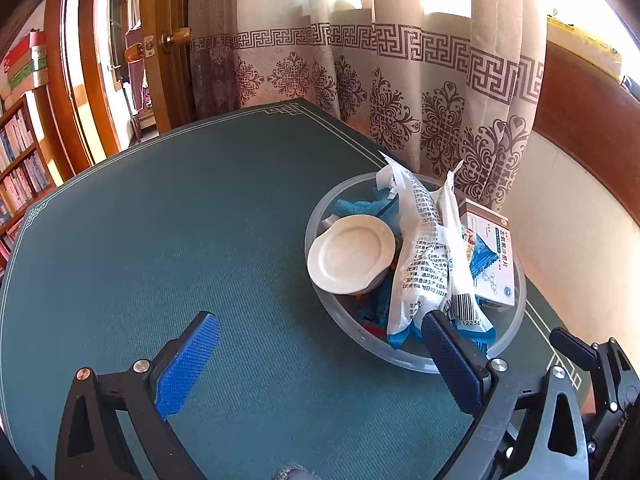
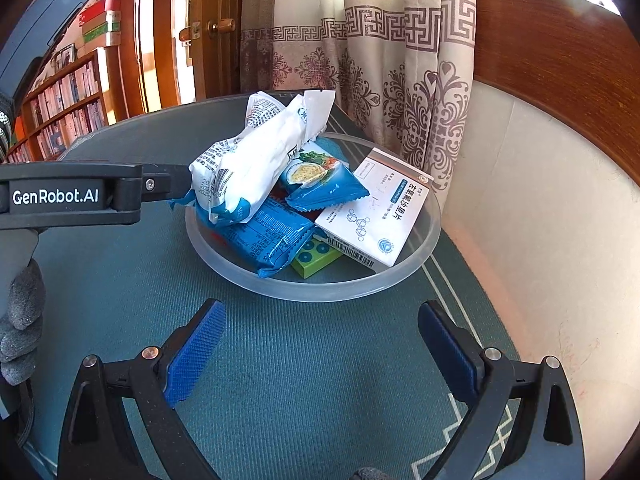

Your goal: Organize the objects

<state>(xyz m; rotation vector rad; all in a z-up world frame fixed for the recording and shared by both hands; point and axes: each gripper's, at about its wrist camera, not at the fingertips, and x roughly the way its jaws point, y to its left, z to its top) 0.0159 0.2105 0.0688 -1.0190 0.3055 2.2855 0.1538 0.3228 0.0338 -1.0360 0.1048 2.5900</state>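
Left hand-held gripper (image 1: 316, 356) has its blue ribbed pads spread wide, nothing between them, poised over the dark green woven table mat (image 1: 168, 240); its right-side pad overlaps the near rim of the translucent round plastic bowl (image 1: 516, 320) at about 4 o'clock in the left wrist view. Right hand-held gripper (image 2: 322, 344) is likewise spread wide and empty, hovering above the mat with the bowl (image 2: 424, 248) just beyond its tips at 12 o'clock. Bowl contents: a small white ceramic saucer (image 1: 350, 258) tilted against the pile on the 9 o'clock side; a white printed plastic packet (image 2: 256, 152) lying on top, leaning up out of the bowl; a blue snack wrapper (image 2: 320, 182) with a food picture beside it; a longer blue foil packet (image 2: 268, 240) underneath; a white cardboard medicine box (image 2: 380, 216) at 3 o'clock against the rim; a green block (image 2: 316, 258) with circle marks beneath the box. Patterned beige curtain (image 2: 400, 60) hangs behind. In the right wrist view the left gripper's black arm enters from 9 o'clock, its tip hidden by the white packet.
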